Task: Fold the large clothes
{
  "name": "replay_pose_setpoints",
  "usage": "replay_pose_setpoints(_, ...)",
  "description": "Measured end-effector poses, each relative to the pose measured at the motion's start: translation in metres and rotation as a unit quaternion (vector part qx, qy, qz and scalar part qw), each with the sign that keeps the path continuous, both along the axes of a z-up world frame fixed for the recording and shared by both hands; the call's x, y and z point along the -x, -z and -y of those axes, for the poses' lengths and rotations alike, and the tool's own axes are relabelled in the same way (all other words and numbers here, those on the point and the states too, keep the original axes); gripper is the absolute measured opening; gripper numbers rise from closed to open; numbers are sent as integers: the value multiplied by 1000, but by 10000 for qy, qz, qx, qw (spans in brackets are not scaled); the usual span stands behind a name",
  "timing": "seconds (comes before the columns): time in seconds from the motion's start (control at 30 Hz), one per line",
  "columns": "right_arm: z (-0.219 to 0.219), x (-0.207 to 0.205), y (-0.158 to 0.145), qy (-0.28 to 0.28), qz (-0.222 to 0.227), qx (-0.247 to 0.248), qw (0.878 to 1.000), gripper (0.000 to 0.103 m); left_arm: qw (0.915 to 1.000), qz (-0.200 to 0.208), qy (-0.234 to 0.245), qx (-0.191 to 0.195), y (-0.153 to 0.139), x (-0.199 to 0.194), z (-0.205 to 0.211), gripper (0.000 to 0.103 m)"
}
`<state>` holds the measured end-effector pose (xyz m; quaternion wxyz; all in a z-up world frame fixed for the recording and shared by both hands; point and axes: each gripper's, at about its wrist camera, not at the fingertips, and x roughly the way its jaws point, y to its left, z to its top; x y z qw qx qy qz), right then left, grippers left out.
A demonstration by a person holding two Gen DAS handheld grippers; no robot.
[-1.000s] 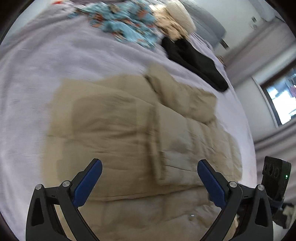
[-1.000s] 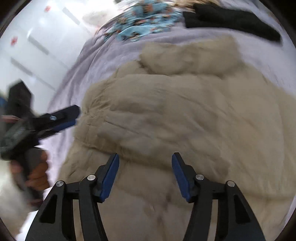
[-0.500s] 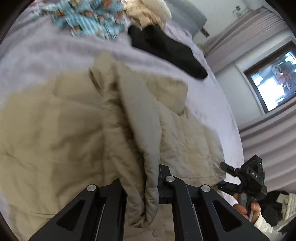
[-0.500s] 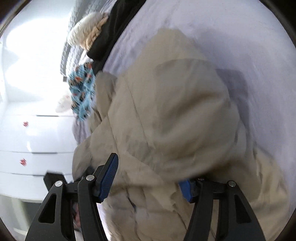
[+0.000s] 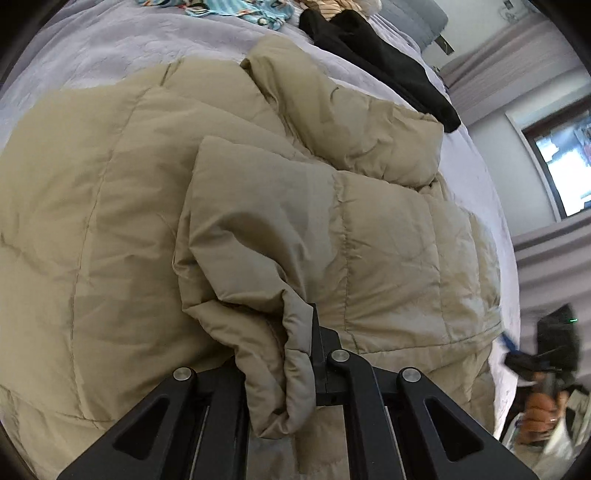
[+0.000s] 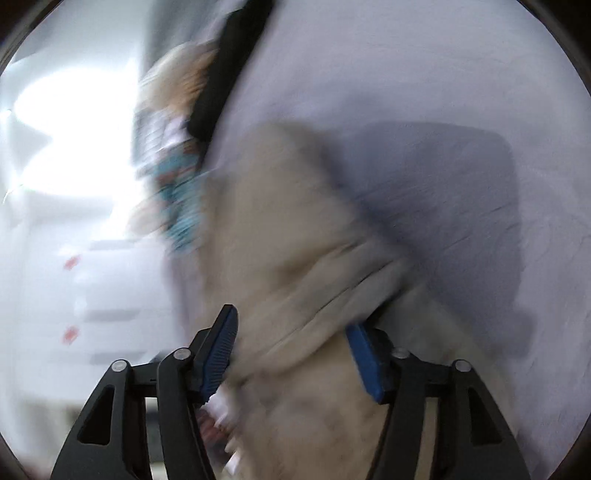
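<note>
Left wrist view: left tool is clamped on a bunched fold of the tan coat, which spreads ahead of it over the lavender bed, with a black garment and a blue patterned cloth lying beyond the coat's far edge. Right wrist view, heavily blurred: right tool has its blue pads apart with coat fabric between them, grip on it undetermined; the bed lies ahead and to its right.
</note>
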<state>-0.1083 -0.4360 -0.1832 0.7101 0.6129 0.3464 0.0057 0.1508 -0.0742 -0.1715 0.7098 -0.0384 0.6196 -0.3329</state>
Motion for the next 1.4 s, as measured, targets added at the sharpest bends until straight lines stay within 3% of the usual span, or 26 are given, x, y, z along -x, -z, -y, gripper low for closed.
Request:
replay_pose_setpoints(0.07, 6, 4, -22, -141, 502, -60, 9986, 71, 10000, 35, 65, -40, 3, -2, 1, 8)
replay_pose_setpoints(0.17, 37, -7, -32, 274, 352, 527, 9976, 74, 10000, 18, 34, -48, 6, -2, 2, 8)
replay_pose_setpoints(0.3, 73, -41, 11, 612, -386, 364, 9967, 74, 10000, 41, 38, -57, 7, 0, 2, 8)
replay_pose_setpoints(0.37, 80, -64, 32, 580, -373, -49, 9976, 72, 9999, 68, 75, -78, 6, -1, 0, 8)
replay_pose_setpoints(0.43, 75, -86, 37, 422, -181, -281, 9985, 47, 9998, 82, 76, -140, 7, -3, 1, 8)
replay_pose_setpoints(0.47, 66, -91, 34, 288, -187, -131, 9993, 21, 9998, 82, 65, -171, 7, -4, 2, 8)
replay_pose_setpoints(0.53, 55, -111, 18, -49, -551, 856, 9948, 14, 9998, 89, 54, -176, 7, -6, 6, 8)
replay_pose_setpoints(0.67, 58, -122, 30, -309, -1321, 1896, 9724, 13, 9998, 133, 83, -82, 10, -6, 24, 9)
replay_pose_setpoints(0.8, 70, -104, 39, -143, -1376, 1980, 9704, 13, 9998, 191, 2, -81, 9, -3, 26, 9)
replay_pose_setpoints(0.87, 63, -102, 28, -11, -1566, 2231, 9621, 17, 9996, 240, 31, -109, 6, 0, 25, 9)
replay_pose_setpoints(0.93, 51, -91, 0, 186, -1770, 2942, 9390, 17, 9992, 334, 75, -189, 4, 3, 24, 9)
replay_pose_setpoints(1.0, 39, -90, -22, 228, -1587, 3360, 9281, 17, 9993, 334, 57, -180, 4, 3, 23, 9)
replay_pose_setpoints(1.1, 8, -75, -37, -207, -1212, 3261, 9373, 17, 9992, 352, -2, -174, 4, 5, 22, 9)
replay_pose_setpoints(1.17, -7, -74, -21, -553, -1402, 3208, 9351, 17, 9990, 372, 24, -239, 2, 6, 23, 9)
replay_pose_setpoints(1.2, -14, -75, -4, -718, -1673, 3288, 9267, 15, 9989, 365, 80, -298, 2, 7, 20, 14)
replay_pose_setpoints(1.27, -16, -73, 18, -737, -1853, 3238, 9249, 15, 9970, 563, 140, -513, -7, 7, 9, 27)
replay_pose_setpoints(1.4, -10, -71, 19, -586, -1790, 3208, 9282, 15, 9909, 933, -23, -972, -30, 0, -26, 28)
